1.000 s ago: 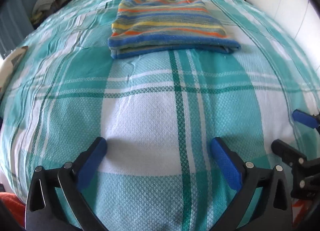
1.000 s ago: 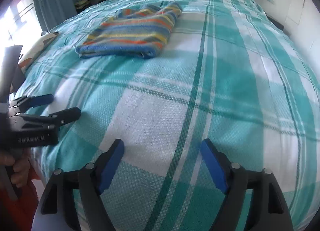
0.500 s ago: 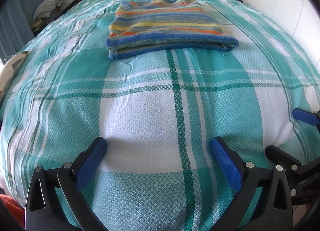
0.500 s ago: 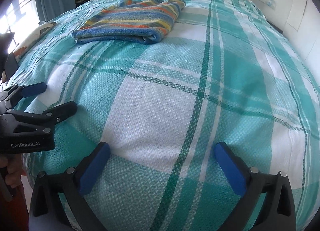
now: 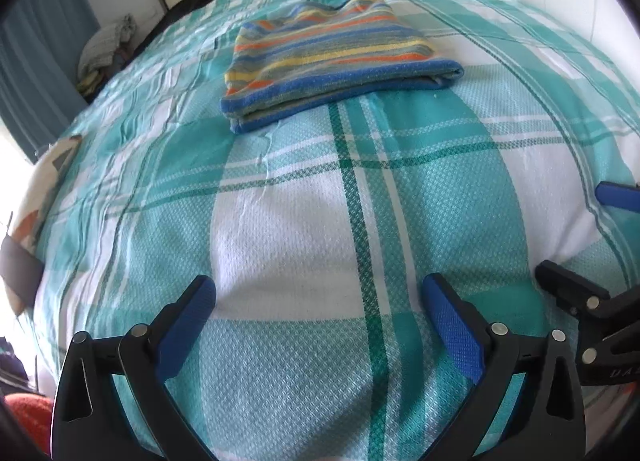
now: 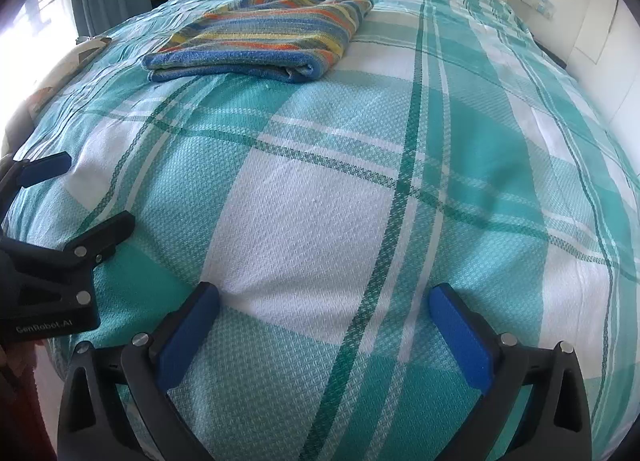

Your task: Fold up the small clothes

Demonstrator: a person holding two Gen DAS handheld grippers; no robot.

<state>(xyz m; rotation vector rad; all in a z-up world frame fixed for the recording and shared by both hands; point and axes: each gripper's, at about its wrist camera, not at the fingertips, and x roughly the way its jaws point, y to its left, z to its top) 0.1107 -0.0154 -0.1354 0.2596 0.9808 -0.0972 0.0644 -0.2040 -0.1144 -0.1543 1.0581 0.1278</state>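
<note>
Striped garment [image 6: 264, 37] folded; "GenRobot.AI" on left tongs [image 6: 86, 197]

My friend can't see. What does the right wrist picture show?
A folded striped garment lies on a teal plaid bedspread, far from both grippers. The right gripper is near, open and empty; the left gripper pokes in from the left edge.

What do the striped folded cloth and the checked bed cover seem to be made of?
The striped folded cloth looks like soft terry or fleece: its surface is fuzzy and matt and its folded edge is thick. The checked bed cover looks like woven cotton: a fine waffle-like grid shows in the weave, with no shine.
</note>
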